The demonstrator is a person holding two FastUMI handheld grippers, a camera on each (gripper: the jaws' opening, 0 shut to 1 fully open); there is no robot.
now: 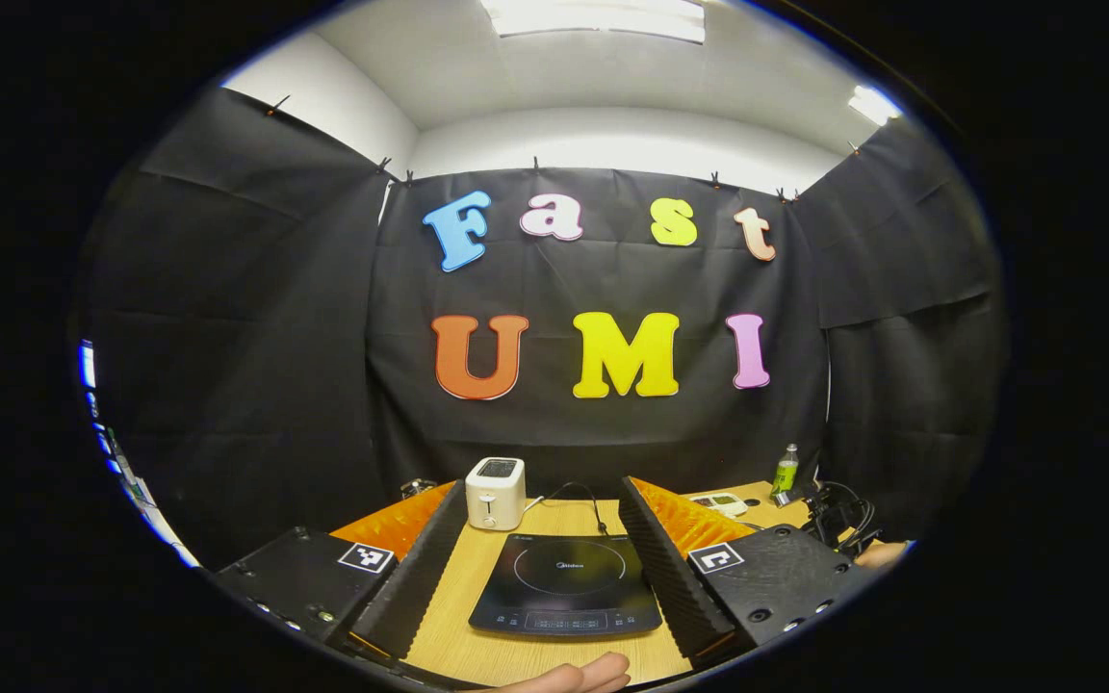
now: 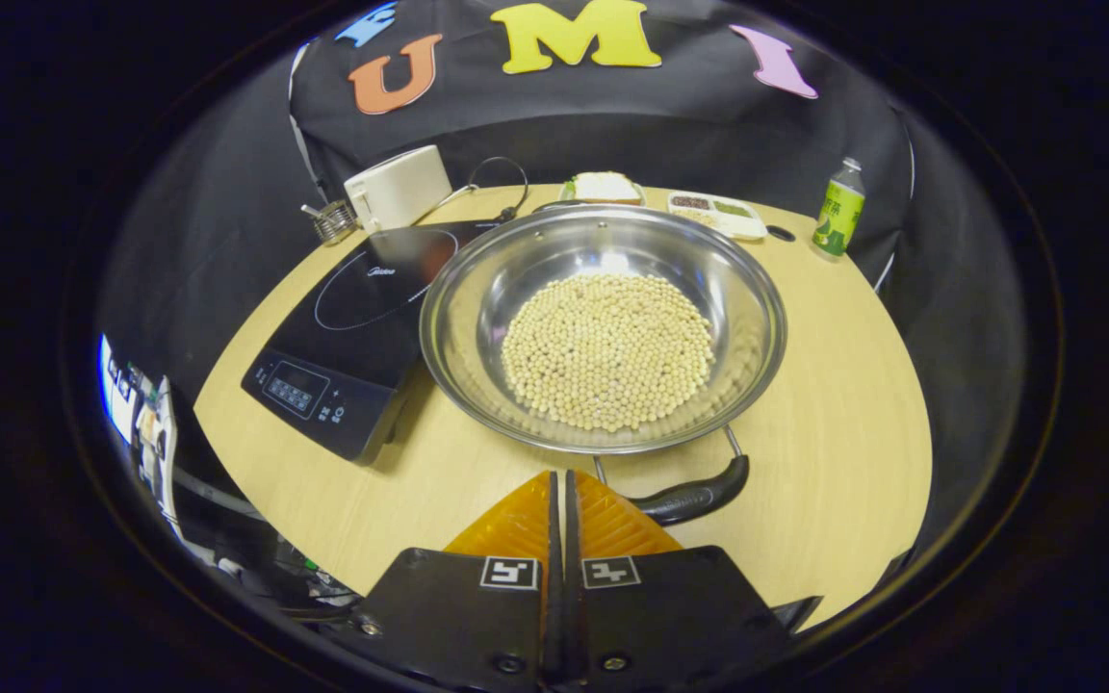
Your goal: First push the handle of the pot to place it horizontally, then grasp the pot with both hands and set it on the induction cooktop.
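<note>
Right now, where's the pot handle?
In the right gripper view, the pot handle lies on the table at the pot's near rim, just right of the right gripper, whose fingers are closed together.

Your left gripper view sits low near the counter (image 1: 477, 587) edge, facing level at the booth's back wall, induction cooktop (image 1: 566, 583) close ahead. Your right gripper view looks steeply down from higher up, near the pot (image 2: 603, 327). Both views share the cooktop, toaster (image 2: 399, 187), green bottle (image 2: 838, 208).
</note>
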